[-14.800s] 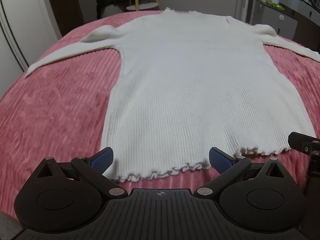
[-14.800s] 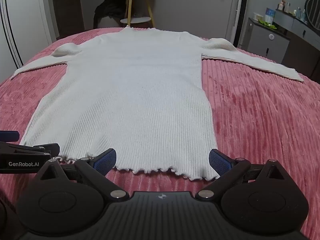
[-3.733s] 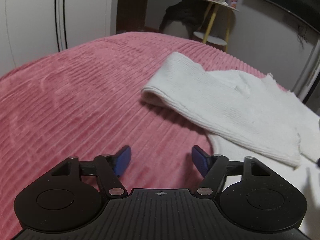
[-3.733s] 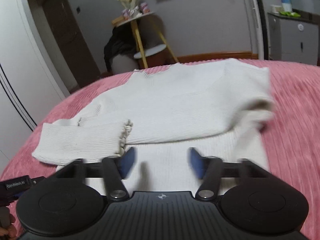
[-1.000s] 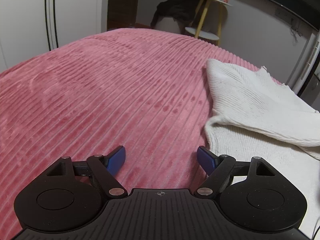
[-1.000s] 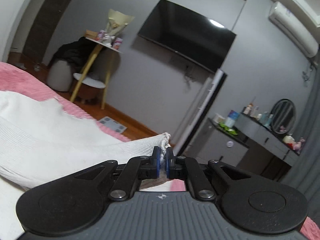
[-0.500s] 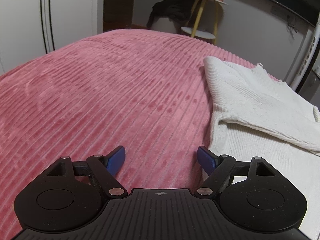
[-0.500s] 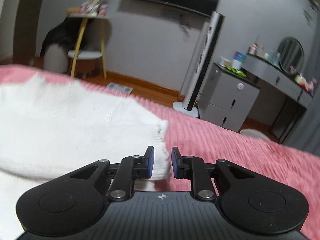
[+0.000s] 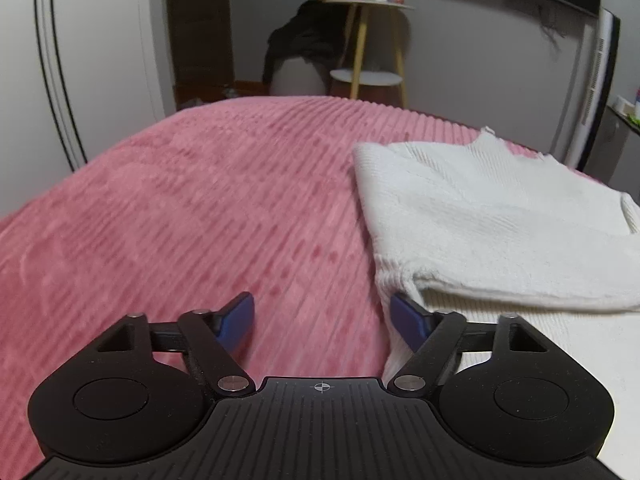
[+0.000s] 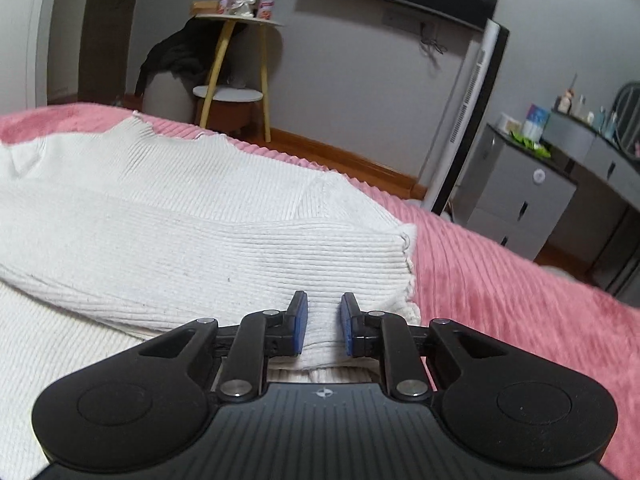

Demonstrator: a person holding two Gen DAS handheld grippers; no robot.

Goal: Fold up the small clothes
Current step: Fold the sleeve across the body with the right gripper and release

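Lying under right tongs [image 10: 323,322]: sweater [image 10: 160,232]

Surface: a bed [image 9: 168,216] covered by a pink ribbed plush blanket [image 10: 500,300], its ridges running across the whole top.
Lying on it: one white ribbed knit sweater [image 9: 480,216], flat on the blanket.
Sweater's lay: both sleeves folded in across the body; the top sleeve [image 10: 224,260] lies crosswise, its cuff end at the sweater's right edge.
Neckline: toward the bed's far edge.
Bare blanket: wide stretch left of the sweater, narrower strip right of it.
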